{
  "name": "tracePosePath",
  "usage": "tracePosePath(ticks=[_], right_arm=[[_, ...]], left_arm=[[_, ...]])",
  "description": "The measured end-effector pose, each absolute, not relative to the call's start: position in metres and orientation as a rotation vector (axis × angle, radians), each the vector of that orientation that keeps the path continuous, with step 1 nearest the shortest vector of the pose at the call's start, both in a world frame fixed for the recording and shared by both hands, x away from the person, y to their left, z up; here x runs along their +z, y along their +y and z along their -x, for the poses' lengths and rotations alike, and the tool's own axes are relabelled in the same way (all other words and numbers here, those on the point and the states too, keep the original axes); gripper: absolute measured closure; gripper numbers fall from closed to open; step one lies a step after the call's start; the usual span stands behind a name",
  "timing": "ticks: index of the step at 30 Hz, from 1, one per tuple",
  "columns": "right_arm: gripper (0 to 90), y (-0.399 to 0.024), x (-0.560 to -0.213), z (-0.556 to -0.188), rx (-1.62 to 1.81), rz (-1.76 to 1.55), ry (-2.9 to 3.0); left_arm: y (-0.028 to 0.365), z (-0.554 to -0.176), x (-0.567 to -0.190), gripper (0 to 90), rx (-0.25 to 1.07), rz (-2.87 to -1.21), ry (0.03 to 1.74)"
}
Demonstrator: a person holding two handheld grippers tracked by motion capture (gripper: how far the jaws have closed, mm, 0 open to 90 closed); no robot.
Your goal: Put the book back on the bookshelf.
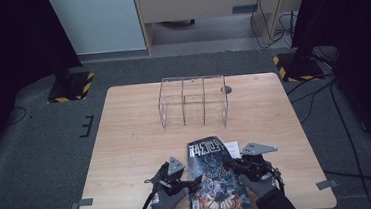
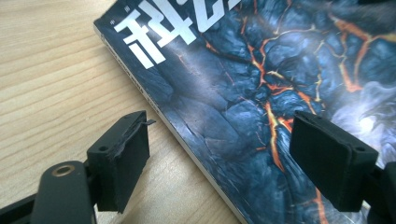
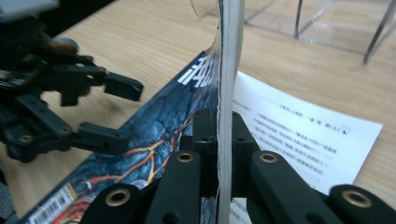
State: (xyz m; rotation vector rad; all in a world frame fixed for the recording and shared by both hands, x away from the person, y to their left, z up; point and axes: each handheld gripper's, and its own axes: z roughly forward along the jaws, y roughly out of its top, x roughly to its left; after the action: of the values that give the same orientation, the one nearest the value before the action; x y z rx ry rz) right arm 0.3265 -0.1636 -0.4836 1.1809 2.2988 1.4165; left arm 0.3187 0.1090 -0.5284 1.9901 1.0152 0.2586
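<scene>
left gripper (image 1: pixel 192 180): sits at the magazine's left edge, jaws wide apart and holding nothing. In its own view one black pad hangs over bare wood and the other over the cover, straddling the spine; probably placed there to steady or catch that side.

magazine (image 1: pixel 215 180): lies near the front of the table, between the two grippers, with its right edge raised. The cover is glossy, dark blue-black rock veined with orange cracks, and carries large white characters at the top. It is thin and floppy; the right gripper view shows the pinched edge standing upright and curving.

right gripper (image 3: pixel 218 140): jaws closed tight on the magazine's right edge, pads pressing the page block from both sides. The grip looks meant to lift that side off the table.

sheet (image 3: pixel 308 142): flat white printed paper, lying partly under the raised edge on the wood.

table (image 1: pixel 126 139): pale wood grain, matte.

rack (image 1: pixel 193 101): clear acrylic, boxy, with upright dividers; stands well behind the magazine and is likely where it will go.
</scene>
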Motion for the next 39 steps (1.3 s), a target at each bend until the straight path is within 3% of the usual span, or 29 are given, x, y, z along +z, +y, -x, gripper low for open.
tracePosePath(ticks=[23, 33, 39], right_arm=[[85.8, -0.158, -0.464, -0.314, 1.547, -1.001, 2.236], [85.9, -0.157, -0.466, -0.315, 1.546, -1.005, 2.223], [85.9, -0.158, -0.459, -0.314, 1.582, -0.972, 2.170]], left_arm=[[0.107, -0.323, -0.533, 13.2, 0.120, -1.940, 1.003], [0.102, -0.318, -0.529, 22.2, 0.167, -1.862, 1.125], [0.098, -0.315, -0.527, 23.9, 0.149, -1.840, 1.092]])
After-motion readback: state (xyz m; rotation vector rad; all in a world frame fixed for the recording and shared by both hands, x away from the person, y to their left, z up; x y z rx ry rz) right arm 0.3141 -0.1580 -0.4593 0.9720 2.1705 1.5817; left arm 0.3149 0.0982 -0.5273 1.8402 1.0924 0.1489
